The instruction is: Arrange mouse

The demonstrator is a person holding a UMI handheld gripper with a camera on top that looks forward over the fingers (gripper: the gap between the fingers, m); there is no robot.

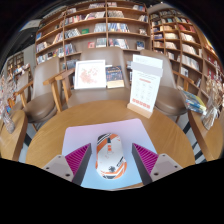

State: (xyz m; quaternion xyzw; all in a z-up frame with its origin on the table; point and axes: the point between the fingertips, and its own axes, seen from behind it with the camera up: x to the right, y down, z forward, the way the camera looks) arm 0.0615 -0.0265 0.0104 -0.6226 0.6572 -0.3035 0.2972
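Observation:
A white mouse (110, 156) with orange and dark markings lies on a pale mouse mat (84, 139) on a round wooden table (50, 135). My gripper (112, 152) is low over the mat, one finger on each side of the mouse. The magenta pads (82, 158) flank the mouse closely, and a thin strip of mat shows on either side. The fingers are open and the mouse rests on the mat between them.
A white upright sign (146, 84) stands on the table's far right, and a framed picture board (90, 73) stands beyond the far edge. Wooden chairs (58, 88) ring the table. Bookshelves (100, 30) fill the background.

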